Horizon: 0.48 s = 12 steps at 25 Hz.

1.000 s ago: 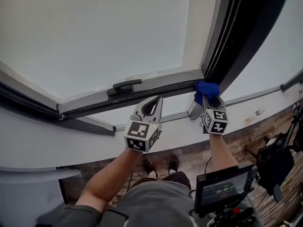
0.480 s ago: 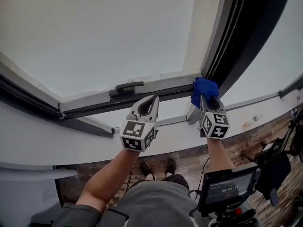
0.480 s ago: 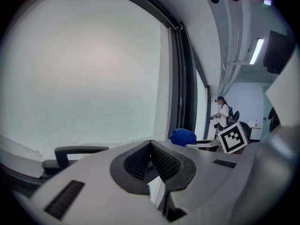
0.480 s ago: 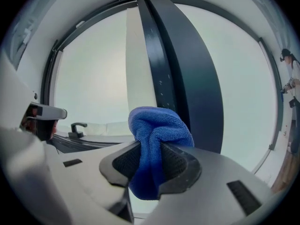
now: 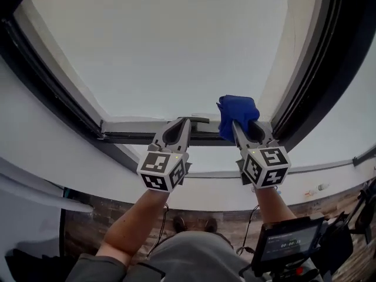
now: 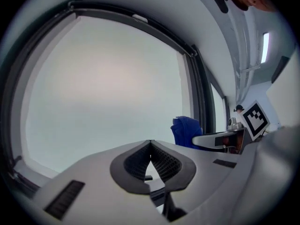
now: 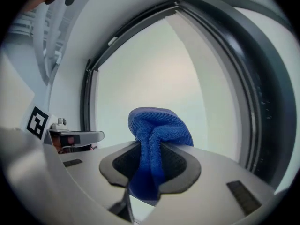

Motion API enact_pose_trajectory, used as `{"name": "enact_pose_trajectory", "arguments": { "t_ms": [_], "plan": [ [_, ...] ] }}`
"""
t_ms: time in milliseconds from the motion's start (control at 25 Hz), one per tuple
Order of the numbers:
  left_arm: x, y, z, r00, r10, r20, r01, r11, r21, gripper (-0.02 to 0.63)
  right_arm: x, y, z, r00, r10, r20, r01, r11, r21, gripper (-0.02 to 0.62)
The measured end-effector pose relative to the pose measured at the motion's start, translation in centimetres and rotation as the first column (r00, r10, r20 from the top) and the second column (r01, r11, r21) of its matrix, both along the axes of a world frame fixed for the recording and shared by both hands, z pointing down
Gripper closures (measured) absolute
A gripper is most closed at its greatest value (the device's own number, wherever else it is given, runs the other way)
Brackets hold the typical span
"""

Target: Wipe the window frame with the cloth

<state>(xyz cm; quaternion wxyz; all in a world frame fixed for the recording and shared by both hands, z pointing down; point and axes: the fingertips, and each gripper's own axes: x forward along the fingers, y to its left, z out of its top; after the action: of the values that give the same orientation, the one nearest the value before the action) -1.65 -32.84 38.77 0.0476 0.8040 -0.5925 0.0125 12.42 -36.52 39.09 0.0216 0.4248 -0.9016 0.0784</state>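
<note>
A folded blue cloth bulges out of my right gripper, which is shut on it. The cloth is held up in front of the pale window pane, just above the lower dark frame rail. Left of it my left gripper is shut with its tips together and nothing between them. In the left gripper view the cloth shows at the right. The dark frame post rises at the right of the pane.
A dark window handle lies on the lower rail between the two grippers. The left frame edge runs diagonally. Below is a white sill wall, a brick-patterned floor and a device with a screen.
The view has tilted upward. Both grippers have risen and moved left; the cloth has left the lower right frame corner and is now held in front of the pane above the rail.
</note>
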Motion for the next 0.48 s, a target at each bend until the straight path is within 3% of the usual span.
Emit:
{"name": "enact_pose_trajectory", "arguments": {
  "t_ms": [200, 320, 480],
  "plan": [
    [-6.1, 3.1, -5.5, 0.993, -0.119, 0.005, 0.118, 0.991, 0.067, 0.598, -9.1, 2.9, -6.1, 0.978, -0.206, 0.02, 0.204, 0.977, 0.056, 0.471],
    [-10.7, 5.5, -8.7, 0.978, -0.21, 0.002, 0.209, 0.972, 0.105, 0.598, -15.5, 5.0, -9.5, 0.936, -0.352, 0.029, 0.348, 0.933, 0.089, 0.471],
    [-16.7, 8.9, -13.3, 0.949, -0.314, 0.01, 0.309, 0.938, 0.156, 0.598, -23.3, 8.6, -14.5, 0.861, -0.509, 0.026, 0.5, 0.853, 0.15, 0.47]
  ]
}}
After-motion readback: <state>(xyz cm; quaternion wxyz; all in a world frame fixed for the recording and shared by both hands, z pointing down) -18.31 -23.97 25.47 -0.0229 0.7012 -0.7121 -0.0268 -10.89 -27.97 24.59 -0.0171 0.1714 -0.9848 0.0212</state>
